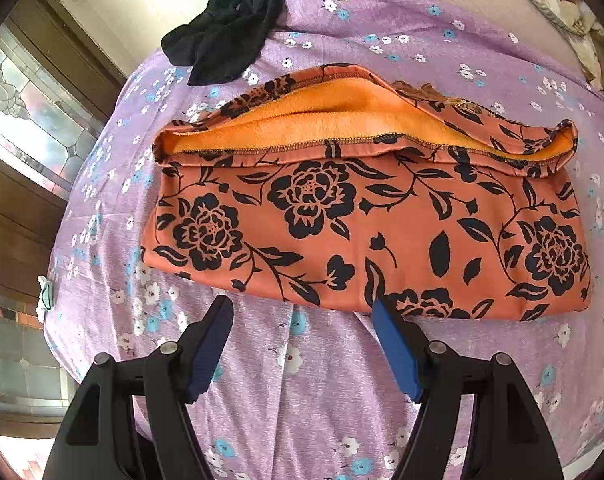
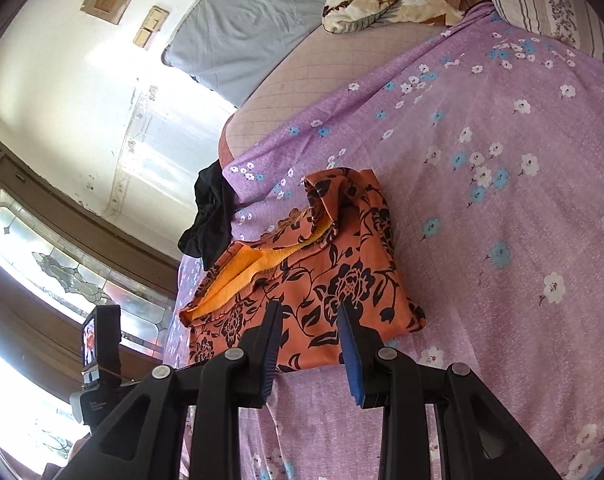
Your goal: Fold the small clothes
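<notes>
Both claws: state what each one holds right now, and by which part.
Nothing is held. The left claw stands open above the purple sheet, short of the orange floral garment. The right claw is also open, garment edge behind it, ungripped.

No readable text anywhere (the small print on the camera mount (image 2: 89, 406) is too blurred).

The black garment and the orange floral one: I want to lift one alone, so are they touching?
Cannot tell. In the left wrist view, purple sheet shows between the black garment and the orange floral garment; the right wrist view overlaps them.
</notes>
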The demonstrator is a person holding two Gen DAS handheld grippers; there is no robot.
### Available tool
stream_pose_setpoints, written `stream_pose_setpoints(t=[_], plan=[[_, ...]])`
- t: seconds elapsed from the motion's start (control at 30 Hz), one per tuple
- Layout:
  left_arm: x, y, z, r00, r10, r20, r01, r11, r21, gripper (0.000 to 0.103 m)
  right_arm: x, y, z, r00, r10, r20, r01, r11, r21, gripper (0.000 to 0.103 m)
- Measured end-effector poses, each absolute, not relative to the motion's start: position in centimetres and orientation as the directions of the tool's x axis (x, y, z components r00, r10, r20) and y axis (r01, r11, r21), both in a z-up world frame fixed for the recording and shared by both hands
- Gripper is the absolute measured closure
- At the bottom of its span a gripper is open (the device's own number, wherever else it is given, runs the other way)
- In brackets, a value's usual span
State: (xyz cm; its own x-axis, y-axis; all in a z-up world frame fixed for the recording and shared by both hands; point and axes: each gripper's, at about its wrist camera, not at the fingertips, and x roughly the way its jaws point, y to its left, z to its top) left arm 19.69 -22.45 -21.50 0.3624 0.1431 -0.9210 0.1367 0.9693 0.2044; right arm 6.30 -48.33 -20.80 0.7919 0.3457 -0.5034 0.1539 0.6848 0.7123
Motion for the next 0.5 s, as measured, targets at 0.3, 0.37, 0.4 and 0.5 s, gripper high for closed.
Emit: stream_pose_setpoints(t=[0.3, 0.37, 0.4, 0.5], plan=[[20.3, -20.9, -21.3, 0.355, 0.121, -0.927, 0.081, 0.984, 0.16, 0.03, 6.4, -48.4, -20.5, 0.791, 0.33, -0.515, 0.168, 0.693, 0.701, 0.071], [20.3, -20.5, -20.9, 0.361, 0.116, -0.925, 0.063, 0.987, 0.148, 0.03, 6.2, -48.3, -20.1, 0.792, 0.327, -0.515, 0.161, 0.702, 0.694, 0.071], [20.2, -20.3, -20.7, 0.364, 0.113, -0.924, 0.056, 0.988, 0.143, 0.03, 6.1, -48.2, -19.7, 0.794, 0.323, -0.515, 0.155, 0.711, 0.685, 0.071], [19.9, -19.8, -20.3, 0.367, 0.105, -0.924, 0.054, 0.989, 0.134, 0.03, 5.5, -48.0, -19.0, 0.802, 0.299, -0.518, 0.154, 0.733, 0.662, 0.071]])
